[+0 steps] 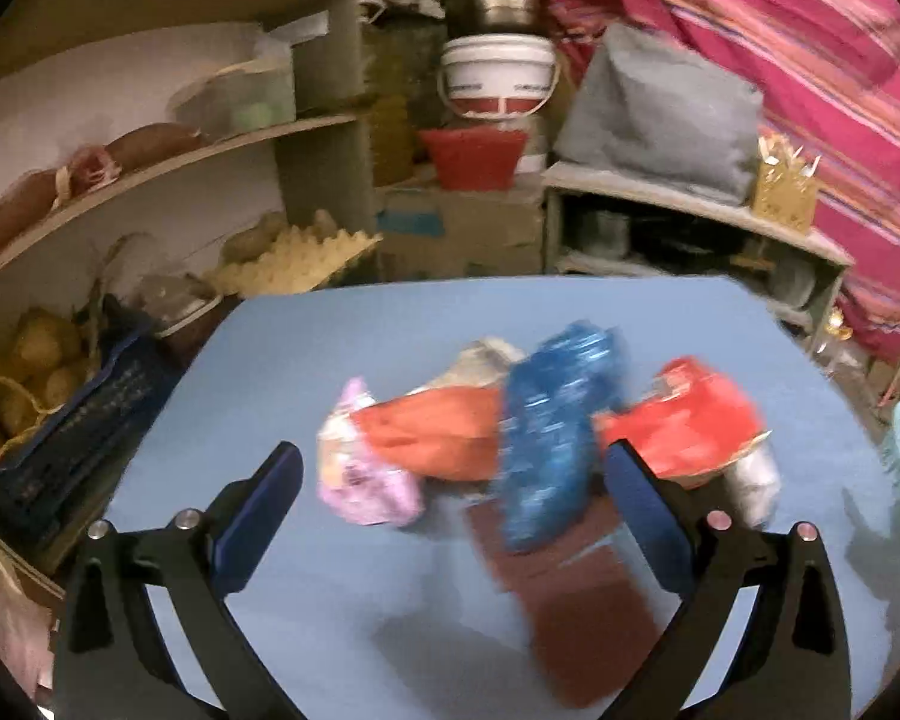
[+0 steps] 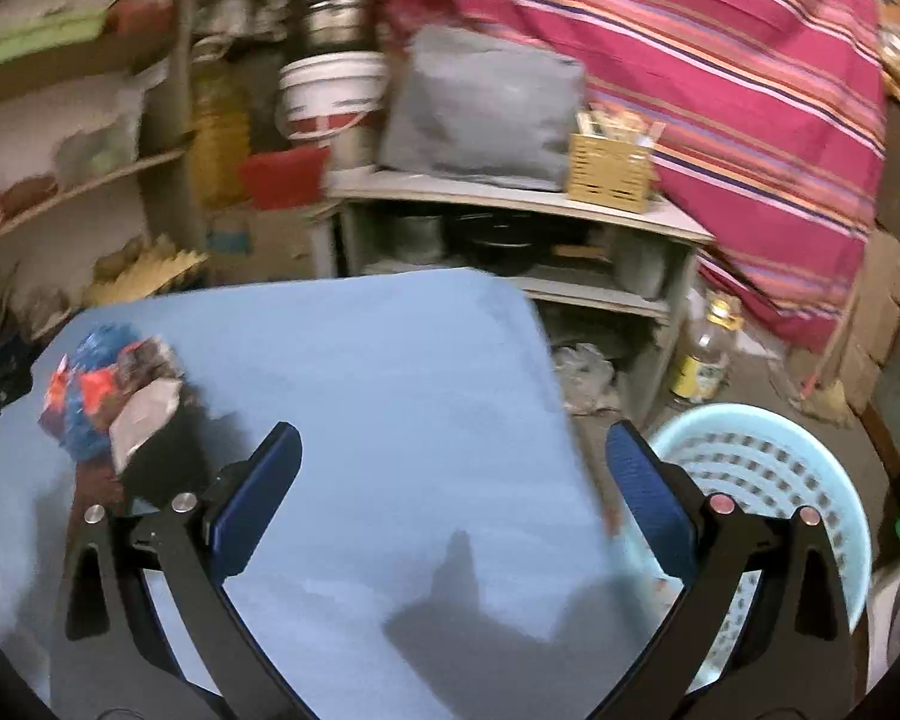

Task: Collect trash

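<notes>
A pile of trash wrappers lies on the blue table (image 1: 330,570): a pink wrapper (image 1: 366,480), an orange wrapper (image 1: 444,432), a blue wrapper (image 1: 546,444), a red wrapper (image 1: 690,420) and a brown flat packet (image 1: 576,594). My left gripper (image 1: 450,498) is open and empty, just in front of the pile, with the wrappers between its fingers' line. My right gripper (image 2: 450,480) is open and empty over the table's right part (image 2: 390,390). The pile (image 2: 108,402) lies far left in the right wrist view. A light blue basket (image 2: 768,474) stands on the floor beside the table's right edge.
Shelves with potatoes (image 1: 36,372), an egg tray (image 1: 306,258) and a dark blue crate (image 1: 90,420) stand left. A white bucket (image 1: 498,78), red tub (image 1: 474,156), grey bag (image 2: 480,108) on a low shelf, a striped pink cloth (image 2: 750,90) and a bottle (image 2: 708,354) lie behind.
</notes>
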{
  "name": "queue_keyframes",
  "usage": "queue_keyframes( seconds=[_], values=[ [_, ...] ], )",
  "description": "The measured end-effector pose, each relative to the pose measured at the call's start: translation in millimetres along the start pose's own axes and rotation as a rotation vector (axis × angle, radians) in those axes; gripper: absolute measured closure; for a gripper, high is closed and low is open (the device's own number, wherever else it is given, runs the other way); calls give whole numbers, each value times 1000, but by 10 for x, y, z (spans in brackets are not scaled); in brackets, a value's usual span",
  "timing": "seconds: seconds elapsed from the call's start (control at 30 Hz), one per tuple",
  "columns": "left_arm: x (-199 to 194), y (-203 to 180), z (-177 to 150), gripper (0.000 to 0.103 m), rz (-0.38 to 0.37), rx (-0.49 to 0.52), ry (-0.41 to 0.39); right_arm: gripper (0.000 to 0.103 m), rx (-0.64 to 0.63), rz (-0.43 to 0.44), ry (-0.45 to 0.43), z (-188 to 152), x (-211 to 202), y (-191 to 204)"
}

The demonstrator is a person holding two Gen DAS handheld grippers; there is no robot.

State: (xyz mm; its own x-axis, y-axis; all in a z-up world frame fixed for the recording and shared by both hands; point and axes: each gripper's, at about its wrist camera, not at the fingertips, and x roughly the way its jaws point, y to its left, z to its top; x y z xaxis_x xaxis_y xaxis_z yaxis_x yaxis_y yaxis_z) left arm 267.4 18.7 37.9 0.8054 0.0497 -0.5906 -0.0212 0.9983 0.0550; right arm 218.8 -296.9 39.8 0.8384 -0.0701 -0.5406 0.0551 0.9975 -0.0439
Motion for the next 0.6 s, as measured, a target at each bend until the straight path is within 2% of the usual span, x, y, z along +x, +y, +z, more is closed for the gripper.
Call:
queue_keyframes(
  seconds=[0.1,0.13,0.2,0.33,0.43,0.53,0.6],
  values=[
    [138,139,-79,5,38,21,21,4,-44,64,28,-37,93,353],
    [180,192,-107,5,43,20,36,4,-46,112,39,-53,114,451],
    [247,291,-145,5,35,9,69,4,-42,178,57,-81,133,612],
    [271,510,-189,5,30,-42,86,4,-85,242,81,-135,179,968],
    [290,585,-182,5,22,-73,96,4,-123,249,92,-147,239,1207],
    [333,625,-191,5,29,-79,107,4,-179,183,98,-132,382,1432],
    [368,629,-214,5,33,-77,112,4,-177,142,99,-122,464,1445]
  ],
)
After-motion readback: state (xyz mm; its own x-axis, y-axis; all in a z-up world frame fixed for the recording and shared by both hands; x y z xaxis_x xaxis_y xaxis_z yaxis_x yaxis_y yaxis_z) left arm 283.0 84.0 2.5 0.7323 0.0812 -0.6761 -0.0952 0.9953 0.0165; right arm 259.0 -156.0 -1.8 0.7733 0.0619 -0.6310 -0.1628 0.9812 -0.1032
